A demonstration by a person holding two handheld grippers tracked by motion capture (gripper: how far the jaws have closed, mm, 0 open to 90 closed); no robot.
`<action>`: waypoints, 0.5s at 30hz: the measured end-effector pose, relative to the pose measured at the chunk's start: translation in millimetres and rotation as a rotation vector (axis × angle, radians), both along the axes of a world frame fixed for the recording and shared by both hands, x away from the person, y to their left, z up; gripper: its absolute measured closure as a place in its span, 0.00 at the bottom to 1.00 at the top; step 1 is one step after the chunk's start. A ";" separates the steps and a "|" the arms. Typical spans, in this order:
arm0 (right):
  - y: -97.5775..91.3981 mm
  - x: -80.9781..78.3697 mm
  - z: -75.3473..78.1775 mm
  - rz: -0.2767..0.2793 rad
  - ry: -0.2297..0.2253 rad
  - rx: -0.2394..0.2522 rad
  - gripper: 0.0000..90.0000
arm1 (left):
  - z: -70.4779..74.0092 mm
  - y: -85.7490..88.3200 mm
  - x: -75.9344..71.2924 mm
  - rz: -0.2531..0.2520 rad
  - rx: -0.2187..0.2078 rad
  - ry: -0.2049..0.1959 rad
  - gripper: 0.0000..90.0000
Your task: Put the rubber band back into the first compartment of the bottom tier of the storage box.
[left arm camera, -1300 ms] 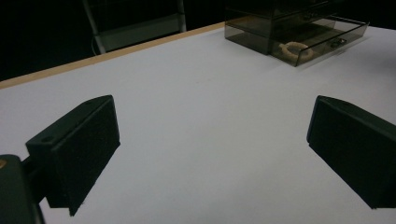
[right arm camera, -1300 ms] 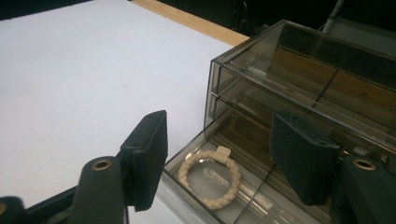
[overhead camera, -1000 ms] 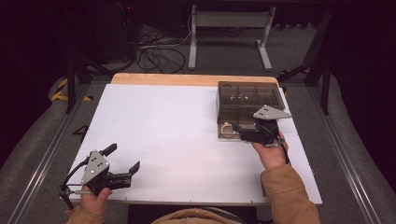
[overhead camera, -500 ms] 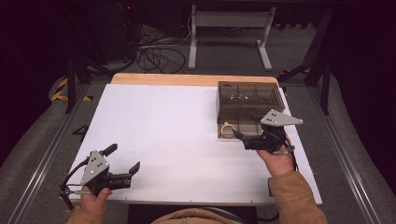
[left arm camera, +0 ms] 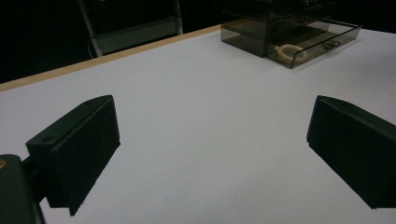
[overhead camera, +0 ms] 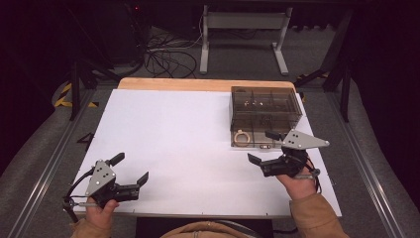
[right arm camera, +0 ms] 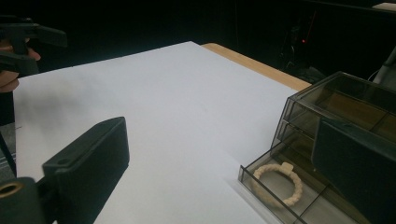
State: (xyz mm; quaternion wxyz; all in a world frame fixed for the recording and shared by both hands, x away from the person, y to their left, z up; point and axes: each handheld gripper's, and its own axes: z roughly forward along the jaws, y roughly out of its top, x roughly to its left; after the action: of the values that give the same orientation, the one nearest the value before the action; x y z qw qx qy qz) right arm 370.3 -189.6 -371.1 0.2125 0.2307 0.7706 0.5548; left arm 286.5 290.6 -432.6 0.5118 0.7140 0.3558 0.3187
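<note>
The bracelet (overhead camera: pixel 241 137) lies flat in the pulled-out bottom drawer (overhead camera: pixel 257 139) of the smoky clear box (overhead camera: pixel 266 110), at the drawer's left end, near the front wall. The box sits at the far right of the white desk (overhead camera: pixel 188 144).

The right tool (overhead camera: pixel 265 148) hangs just in front of the drawer, off the bracelet. Its jaws have just been opening and now stand spread, nothing between them. The left tool (overhead camera: pixel 130 169) rests low over the near left corner of the desk, well apart from the box, jaws spread and empty too.

The bracelet looks like a ring of pale beads, so I'd guess it is light, limp and apt to sag or slip if pinched on one bead. Better to nip across the band, one jaw inside the loop and one outside. The drawer itself seems thin, stiff plastic, likely to slide at a light push; its small front handle (left arm camera: pixel 332 44) is the place to grab.
</note>
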 end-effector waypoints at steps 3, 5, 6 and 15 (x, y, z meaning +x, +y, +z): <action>-1.7 -3.1 -3.8 0.003 -0.004 -0.004 0.04 | -0.1 0.0 0.1 0.001 -0.001 0.001 0.03; -2.5 -3.5 -6.6 0.012 0.004 -0.015 0.03 | -0.2 0.4 0.2 0.000 -0.001 0.001 0.03; -2.8 -3.7 -8.2 0.013 0.006 -0.018 0.02 | -0.2 0.7 0.2 0.002 -0.004 -0.001 0.03; -8.2 -5.7 -29.0 0.022 0.075 0.021 0.00 | -0.2 1.6 -0.1 -0.010 -0.004 -0.002 0.03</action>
State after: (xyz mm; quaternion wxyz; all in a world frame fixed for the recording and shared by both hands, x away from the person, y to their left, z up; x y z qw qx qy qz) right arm 364.6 -197.8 -400.1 0.1750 0.2451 0.7747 0.5559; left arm 286.4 292.2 -432.8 0.5155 0.7144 0.3522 0.3162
